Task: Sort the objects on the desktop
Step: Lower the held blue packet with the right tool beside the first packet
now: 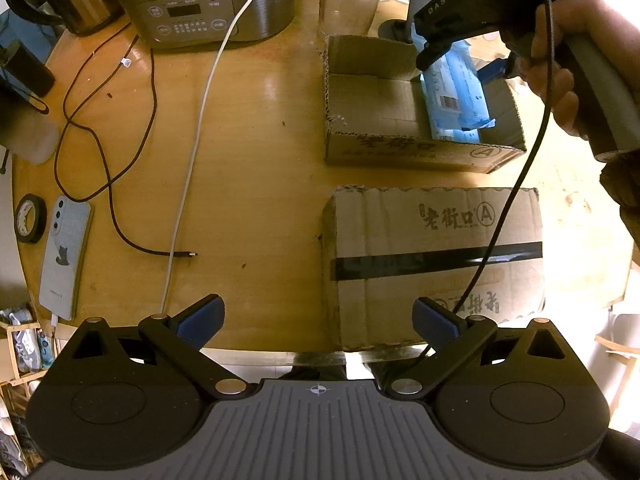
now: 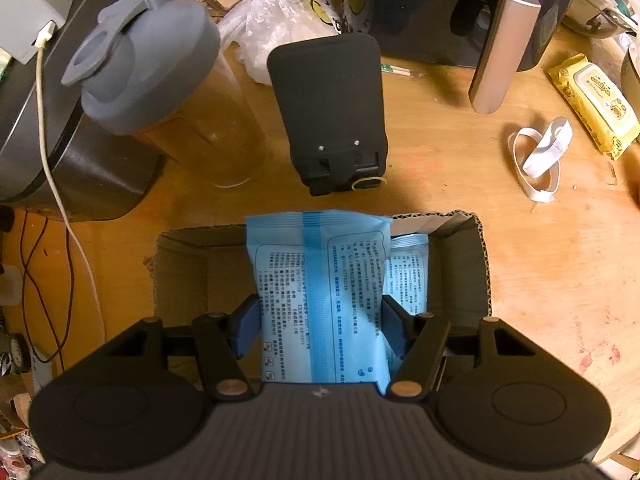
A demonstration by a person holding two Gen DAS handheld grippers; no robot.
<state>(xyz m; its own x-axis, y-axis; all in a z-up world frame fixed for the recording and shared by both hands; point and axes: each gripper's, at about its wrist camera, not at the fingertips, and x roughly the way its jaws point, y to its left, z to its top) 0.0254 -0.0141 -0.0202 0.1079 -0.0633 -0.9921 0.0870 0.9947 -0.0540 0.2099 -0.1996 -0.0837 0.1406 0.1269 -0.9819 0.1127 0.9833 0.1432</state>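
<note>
My right gripper (image 2: pixel 322 328) is shut on a light blue printed packet (image 2: pixel 320 280), its blue pads pressing the packet's two long sides. It holds the packet over an open cardboard box (image 2: pixel 460 264). A second blue packet (image 2: pixel 408 276) lies inside the box at the right. In the left wrist view a hand holds the right gripper (image 1: pixel 428 56) above the same box (image 1: pixel 360 96), with the blue packet (image 1: pixel 456 92) reaching into it. My left gripper (image 1: pixel 318 320) is open with nothing between its fingers, pointing down over the table's near edge.
A taped, closed cardboard box (image 1: pixel 432 248) sits in front of the open one. A phone (image 1: pixel 64 256), tape roll (image 1: pixel 29 218), dark cable (image 1: pixel 104 168) and white cable (image 1: pixel 200 120) lie at the left. Behind the box stand a grey-lidded bottle (image 2: pixel 160 80), black device (image 2: pixel 332 112), white strap (image 2: pixel 540 156) and yellow wipes pack (image 2: pixel 596 104).
</note>
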